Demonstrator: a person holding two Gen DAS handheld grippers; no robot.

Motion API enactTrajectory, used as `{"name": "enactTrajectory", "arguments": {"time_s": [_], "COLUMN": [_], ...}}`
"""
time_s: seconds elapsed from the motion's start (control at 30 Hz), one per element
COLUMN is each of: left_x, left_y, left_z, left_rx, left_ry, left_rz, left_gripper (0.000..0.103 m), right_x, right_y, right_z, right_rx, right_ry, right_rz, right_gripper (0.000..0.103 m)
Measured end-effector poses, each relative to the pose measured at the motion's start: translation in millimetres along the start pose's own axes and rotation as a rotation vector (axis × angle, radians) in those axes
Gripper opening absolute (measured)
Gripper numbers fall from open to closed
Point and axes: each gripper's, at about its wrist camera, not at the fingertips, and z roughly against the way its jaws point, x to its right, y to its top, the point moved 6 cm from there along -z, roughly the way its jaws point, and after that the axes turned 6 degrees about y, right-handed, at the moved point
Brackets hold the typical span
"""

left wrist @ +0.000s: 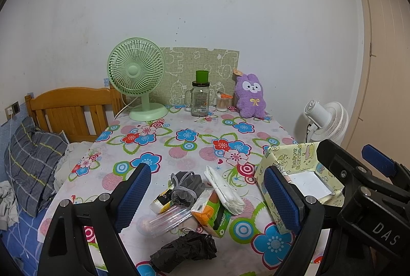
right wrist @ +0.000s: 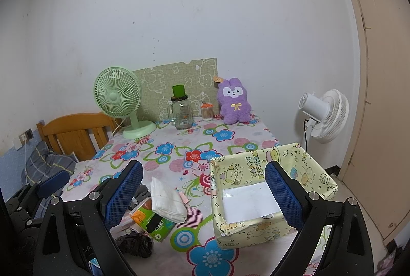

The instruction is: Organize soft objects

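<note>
A heap of soft things lies on the near part of the flowered table: a grey drawstring pouch (left wrist: 185,186), a white folded cloth (left wrist: 223,189) (right wrist: 166,200), an orange-green tissue pack (left wrist: 211,212) (right wrist: 151,220), a clear wrapped pack (left wrist: 166,221) and a crumpled black bag (left wrist: 185,249) (right wrist: 135,245). A yellow paper-covered box (right wrist: 271,195) (left wrist: 299,173) stands open and empty at the right. My left gripper (left wrist: 207,199) is open above the heap. My right gripper (right wrist: 203,195) is open, between heap and box. Both are empty.
At the table's far edge stand a green fan (left wrist: 138,78), a glass jar with a green lid (left wrist: 200,99), a cotton-swab pot (left wrist: 222,102) and a purple plush rabbit (left wrist: 250,96). A bed with a pillow (left wrist: 33,163) is left; a white fan (right wrist: 324,114) and door are right.
</note>
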Motion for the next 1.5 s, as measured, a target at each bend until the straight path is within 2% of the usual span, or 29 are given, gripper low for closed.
{"name": "enactTrajectory", "arguments": {"time_s": [0.9, 1.5], "left_x": [0, -10], "left_y": [-10, -46], "left_z": [4, -9], "left_rx": [0.004, -0.033], "left_ry": [-0.008, -0.02], "left_rz": [-0.015, -0.048], "left_gripper": [0.088, 0.087], "right_x": [-7, -18], "right_y": [-6, -41], "right_z": [0, -14], "right_rx": [0.007, -0.036], "right_ry": [0.031, 0.062], "right_rz": [0.01, 0.021], "right_gripper": [0.093, 0.089]}}
